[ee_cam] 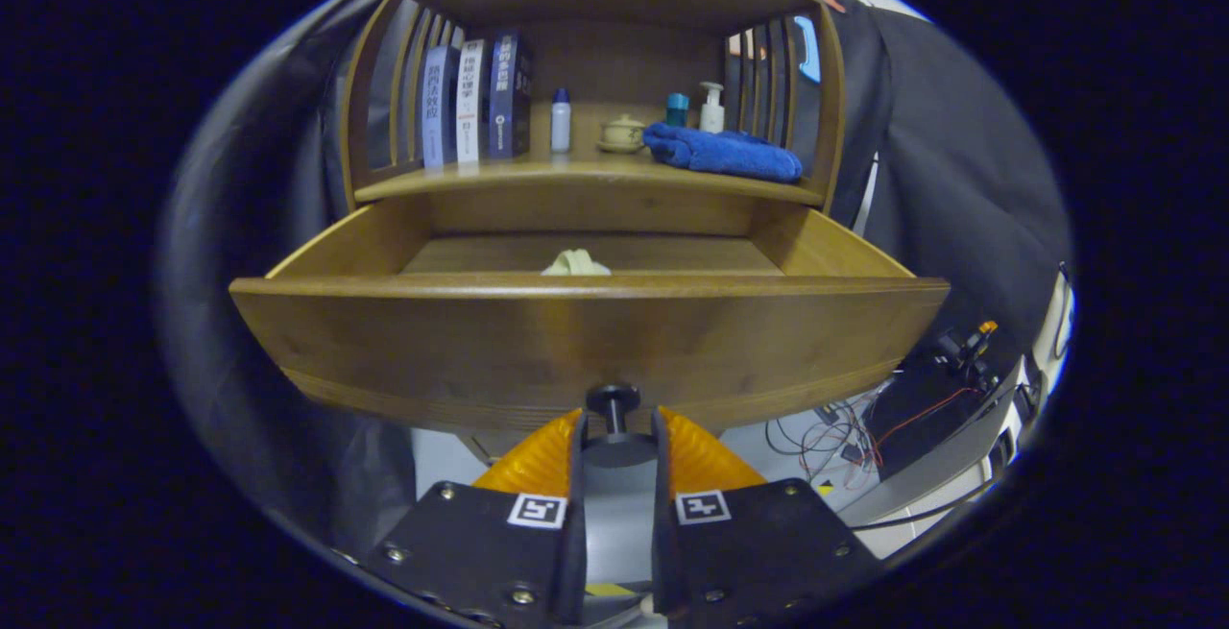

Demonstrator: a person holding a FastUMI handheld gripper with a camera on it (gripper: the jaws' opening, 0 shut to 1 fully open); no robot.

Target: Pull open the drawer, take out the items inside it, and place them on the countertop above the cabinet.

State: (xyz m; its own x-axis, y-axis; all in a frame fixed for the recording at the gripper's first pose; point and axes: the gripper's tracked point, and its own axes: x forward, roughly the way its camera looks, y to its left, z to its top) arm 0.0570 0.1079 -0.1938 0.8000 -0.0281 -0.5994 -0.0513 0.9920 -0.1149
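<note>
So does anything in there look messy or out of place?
Only mildly: a pale crumpled item lies alone in the open drawer. The shelf things stand tidy. The gripper fingers flank the drawer knob.

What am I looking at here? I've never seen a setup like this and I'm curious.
The camera rides on a hand-held gripper and looks forward along its two fingers. Those fingers are closed around the dark knob of a wooden drawer, which is pulled open. Inside lies a small pale item; I cannot tell what it is. On the countertop above stand three books, small bottles, a little lidded cup and a folded blue towel.
</note>
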